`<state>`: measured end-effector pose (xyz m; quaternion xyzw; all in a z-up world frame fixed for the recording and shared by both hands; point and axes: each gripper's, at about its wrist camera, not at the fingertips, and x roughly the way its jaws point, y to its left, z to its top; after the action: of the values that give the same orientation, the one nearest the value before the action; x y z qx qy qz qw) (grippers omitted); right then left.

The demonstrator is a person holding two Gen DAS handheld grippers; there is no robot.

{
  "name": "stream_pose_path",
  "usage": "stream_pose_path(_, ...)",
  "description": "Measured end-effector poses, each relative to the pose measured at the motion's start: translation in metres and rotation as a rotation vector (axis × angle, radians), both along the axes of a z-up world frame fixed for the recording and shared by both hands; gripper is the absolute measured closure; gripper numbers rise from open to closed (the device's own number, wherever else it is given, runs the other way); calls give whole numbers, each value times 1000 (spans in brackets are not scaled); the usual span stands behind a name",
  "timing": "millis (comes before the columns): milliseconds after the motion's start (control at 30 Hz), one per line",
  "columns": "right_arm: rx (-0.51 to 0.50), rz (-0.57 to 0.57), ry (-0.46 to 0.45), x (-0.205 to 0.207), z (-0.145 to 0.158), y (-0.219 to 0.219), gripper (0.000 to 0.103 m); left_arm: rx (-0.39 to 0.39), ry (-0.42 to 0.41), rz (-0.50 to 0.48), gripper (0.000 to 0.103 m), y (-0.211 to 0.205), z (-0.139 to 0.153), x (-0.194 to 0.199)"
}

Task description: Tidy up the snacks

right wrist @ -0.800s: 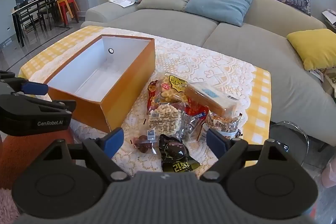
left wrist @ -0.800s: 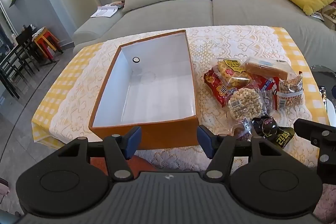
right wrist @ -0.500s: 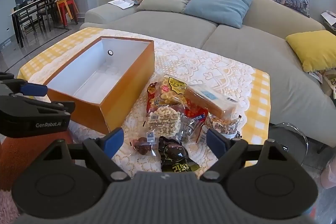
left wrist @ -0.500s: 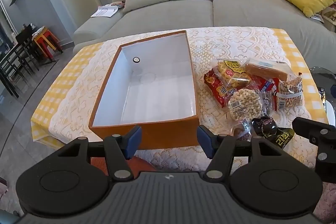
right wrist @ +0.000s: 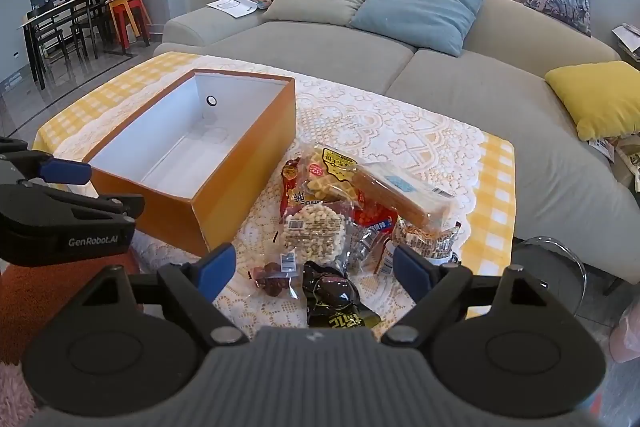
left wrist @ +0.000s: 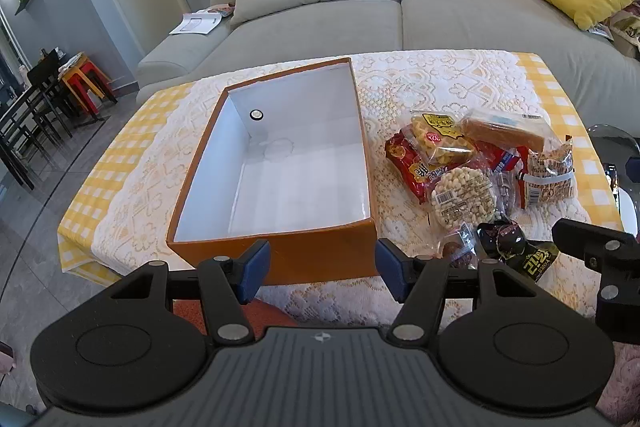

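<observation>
Both sets of jaws gaping, empty. Risk of snagging overlapping snack packets (right wrist: 320,223) at frame centre, dragging neighbours off bench (right wrist: 400,131) beside box (right wrist: 240,171).

Left gripper (left wrist: 320,269): tilted downward and forward, jaws spread wide, nothing between them.
Left fingers (left wrist: 253,270): blue pads face each other across an empty gap.
Right gripper (right wrist: 314,273): tilted downward and forward, jaws spread wide, gripping nothing.
Right fingers (right wrist: 216,270): blue pads well apart, touching nothing.
Relative pose: the left gripper shows at the left edge of the right wrist view, beside the right one, not touching.
</observation>
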<state>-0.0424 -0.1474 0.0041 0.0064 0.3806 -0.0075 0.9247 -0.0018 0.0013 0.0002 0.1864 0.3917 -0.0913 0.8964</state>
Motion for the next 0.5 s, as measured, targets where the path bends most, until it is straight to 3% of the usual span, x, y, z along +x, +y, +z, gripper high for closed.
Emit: stream_pose_path(500,1,-3,1,0,-1,-1,19,1,-1,-8,31,0,-2,-2)
